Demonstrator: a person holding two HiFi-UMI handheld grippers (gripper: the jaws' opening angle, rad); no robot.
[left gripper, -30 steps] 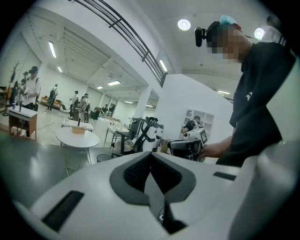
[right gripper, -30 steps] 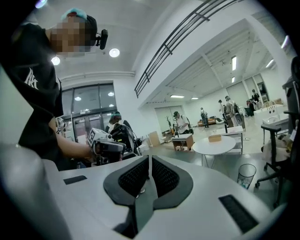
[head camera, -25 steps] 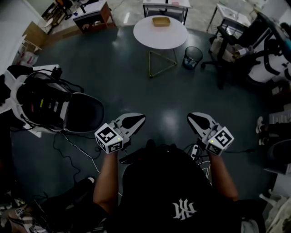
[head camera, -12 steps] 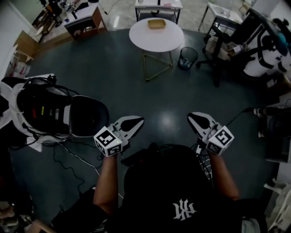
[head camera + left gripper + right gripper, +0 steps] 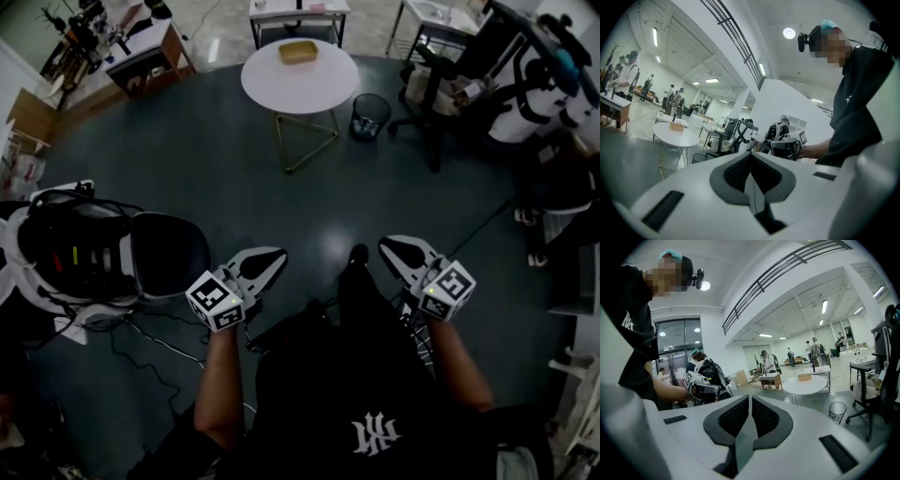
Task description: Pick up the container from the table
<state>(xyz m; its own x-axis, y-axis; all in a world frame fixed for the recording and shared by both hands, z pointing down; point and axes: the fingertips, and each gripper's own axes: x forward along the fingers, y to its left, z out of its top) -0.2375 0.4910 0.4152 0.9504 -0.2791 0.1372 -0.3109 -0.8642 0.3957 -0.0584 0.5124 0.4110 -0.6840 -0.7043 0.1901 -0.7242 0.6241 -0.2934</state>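
A small tan container (image 5: 298, 52) sits on a round white table (image 5: 281, 86) far ahead of me, at the top of the head view. It shows small in the left gripper view as the container (image 5: 676, 126) on the table (image 5: 670, 137), and in the right gripper view as the container (image 5: 804, 377) on the table (image 5: 806, 385). My left gripper (image 5: 278, 256) and right gripper (image 5: 387, 247) are held low in front of my body, both shut and empty, well short of the table. Each gripper view shows its gripper, left (image 5: 750, 154) and right (image 5: 750, 398), with pads together.
A black mesh waste bin (image 5: 370, 116) stands right of the table. Office chairs (image 5: 450, 94) crowd the right side. A black seat with white equipment and cables (image 5: 84, 258) lies at my left. A wooden desk (image 5: 141, 61) stands at the back left. People stand in the distance.
The table and container have shifted lower and left in the head view, nearer to me. Both grippers stay shut and sit slightly lower.
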